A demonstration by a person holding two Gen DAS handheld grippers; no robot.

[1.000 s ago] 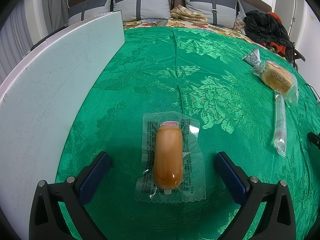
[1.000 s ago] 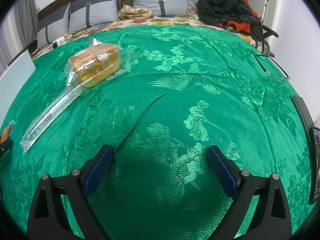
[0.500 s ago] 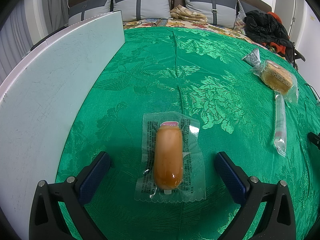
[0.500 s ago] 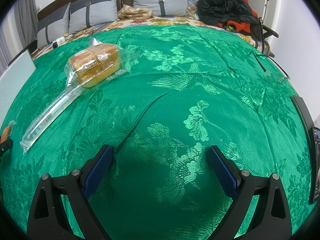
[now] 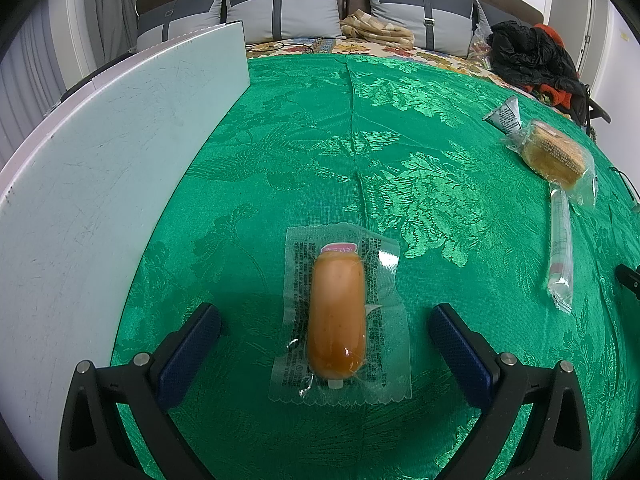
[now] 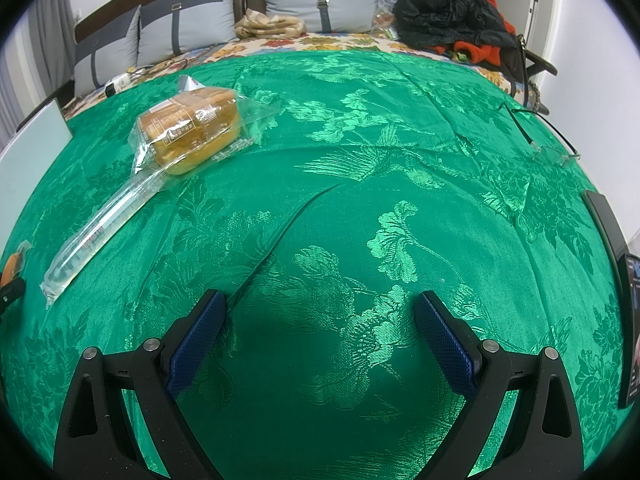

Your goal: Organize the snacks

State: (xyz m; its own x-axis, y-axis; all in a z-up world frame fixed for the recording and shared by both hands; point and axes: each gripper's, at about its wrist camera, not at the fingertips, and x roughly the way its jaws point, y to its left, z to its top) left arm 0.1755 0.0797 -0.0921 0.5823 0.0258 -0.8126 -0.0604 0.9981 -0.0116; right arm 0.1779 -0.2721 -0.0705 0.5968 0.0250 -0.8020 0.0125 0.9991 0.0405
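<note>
A sausage in a clear wrapper lies flat on the green cloth, between the spread fingers of my left gripper, which is open and not touching it. A wrapped bread bun lies far to the right in the left wrist view, with a long clear stick pack in front of it. A small grey-green sachet lies beyond the bun. My right gripper is open over bare cloth, right of the bun.
A white board runs along the left side of the green tablecloth. Eyeglasses and a dark phone lie at the right edge. Behind are grey cushions and a pile of dark clothes.
</note>
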